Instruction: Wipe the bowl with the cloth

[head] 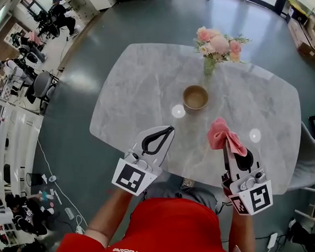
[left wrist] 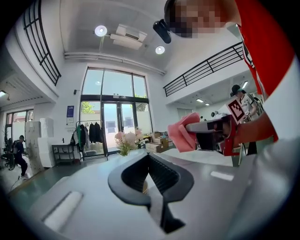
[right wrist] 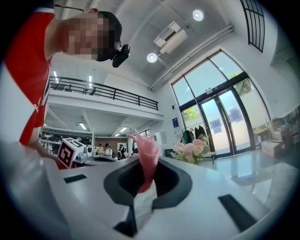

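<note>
Right gripper (head: 226,144) clamped on the crumpled pink cloth (head: 224,133), which is bunched past its jaws. Left gripper (head: 170,130): jaws together, empty. The small round tan bowl (head: 195,97) sits ahead, between both, untouched. We judge this the approach; next the cloth must go down into the bowl.

Pale marble-look table (head: 138,90), rounded corners. Tan bowl (head: 195,97) sits upright near the table's centre, a bit toward the far edge. Vase (head: 209,66) of pink flowers (head: 220,43) stands at the far edge, near the bowl but not touching it.
</note>
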A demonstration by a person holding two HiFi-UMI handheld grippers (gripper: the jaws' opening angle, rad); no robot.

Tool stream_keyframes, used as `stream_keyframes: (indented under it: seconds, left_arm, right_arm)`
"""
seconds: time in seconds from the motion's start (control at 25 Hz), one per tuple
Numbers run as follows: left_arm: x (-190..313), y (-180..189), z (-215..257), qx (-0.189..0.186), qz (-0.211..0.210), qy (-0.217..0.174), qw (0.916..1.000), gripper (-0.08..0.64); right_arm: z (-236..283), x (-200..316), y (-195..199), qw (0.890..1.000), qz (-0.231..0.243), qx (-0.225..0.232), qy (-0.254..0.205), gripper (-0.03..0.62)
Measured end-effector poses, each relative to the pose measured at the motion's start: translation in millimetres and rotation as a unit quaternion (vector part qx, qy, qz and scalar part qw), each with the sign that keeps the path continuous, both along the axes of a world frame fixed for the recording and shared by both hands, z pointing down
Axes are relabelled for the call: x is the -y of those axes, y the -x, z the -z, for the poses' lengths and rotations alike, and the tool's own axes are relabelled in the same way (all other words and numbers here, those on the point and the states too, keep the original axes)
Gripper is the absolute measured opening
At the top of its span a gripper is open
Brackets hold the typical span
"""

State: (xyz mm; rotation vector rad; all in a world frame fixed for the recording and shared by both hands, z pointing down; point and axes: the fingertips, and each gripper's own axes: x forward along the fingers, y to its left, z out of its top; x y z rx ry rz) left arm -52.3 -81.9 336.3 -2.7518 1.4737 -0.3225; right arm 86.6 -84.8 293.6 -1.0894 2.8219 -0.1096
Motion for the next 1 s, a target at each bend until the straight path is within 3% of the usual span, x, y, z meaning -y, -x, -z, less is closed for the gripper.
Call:
stream_keyframes:
  seconds: [0.2, 0.32, 0.52, 0.8, 1.0]
  left_arm:
    - [26.3, 1.2, -7.4, 0.019, -0.018, -0.004, 0.9997, 0.006]
    - [41.0, 0.8, -17.5, 0.053, -0.049, -0.022, 0.9971, 0.006]
    - [62.2, -1.5, -41.4, 0.091, -0.087, -0.006, 0.9920, 0.008]
    - [83.7, -7.6, -90.7, 0.178, -0.167, 0.018, 0.9695, 0.031]
    - [97.8, -12.4, -123.6, 0.247, -0.215, 0.030, 0.9445, 0.094]
  right_arm:
    - [-2.4, 22.2, 6.4, 1.000, -0.001, 0.004, 0.012, 0.021]
    - [-6.5, 30.7, 10.6, 1.000, -0.008, 0.001, 0.016, 0.021]
    - [-10.5, 43.9, 18.7, 0.999, -0.033, -0.011, 0.020, 0.021]
    - [-21.1, 57.0, 30.7, 0.996, -0.078, -0.025, 0.033, 0.021]
    - [-26.0, 58.6, 33.6, 0.992, -0.112, -0.038, 0.046, 0.021]
